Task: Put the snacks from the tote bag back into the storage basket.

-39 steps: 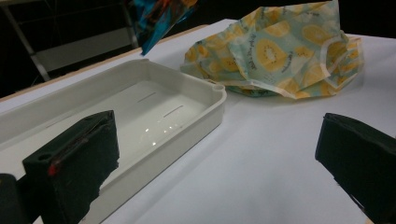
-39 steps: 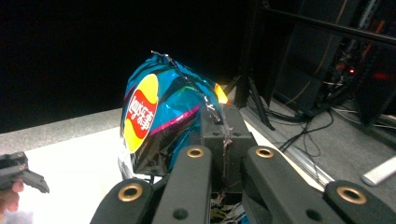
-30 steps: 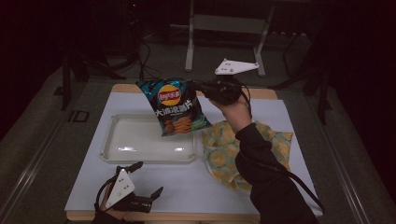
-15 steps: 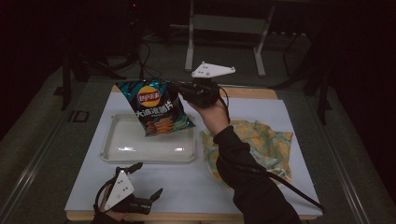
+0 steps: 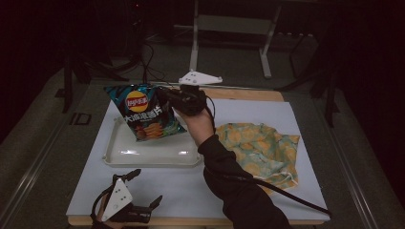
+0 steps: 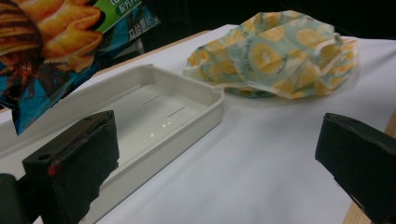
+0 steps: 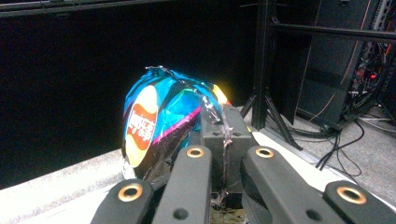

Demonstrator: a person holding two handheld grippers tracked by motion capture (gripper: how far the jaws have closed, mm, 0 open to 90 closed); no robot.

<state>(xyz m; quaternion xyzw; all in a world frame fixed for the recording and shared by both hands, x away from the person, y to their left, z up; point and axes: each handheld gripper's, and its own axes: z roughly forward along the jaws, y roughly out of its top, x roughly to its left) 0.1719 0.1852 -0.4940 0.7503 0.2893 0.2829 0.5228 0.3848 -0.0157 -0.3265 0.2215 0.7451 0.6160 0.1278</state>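
A blue chip bag [image 5: 145, 113] hangs tilted over the far part of the white tray [image 5: 157, 152], and my right gripper [image 5: 167, 97] is shut on its upper right edge. In the right gripper view the jaws [image 7: 225, 135] pinch the bag's crimped seam, with the bag [image 7: 154, 121] bulging to the left. My left gripper [image 5: 147, 187] rests open near the table's front left edge with nothing between its fingers. In the left gripper view the open jaws [image 6: 215, 158] frame the tray [image 6: 205, 116], the bag [image 6: 46, 42] above it, and a yellow patterned cloth [image 6: 275, 56] beyond.
The crumpled yellow cloth [image 5: 260, 148] lies right of the tray on the white table top [image 5: 191, 191]. A cable [image 5: 286, 196] trails from the right sleeve across the front right. A metal stand [image 5: 195, 43] rises behind the table.
The right gripper has carried the chip bag leftward and slightly lower, from the tray's right end to over its middle. The left gripper has stayed put.
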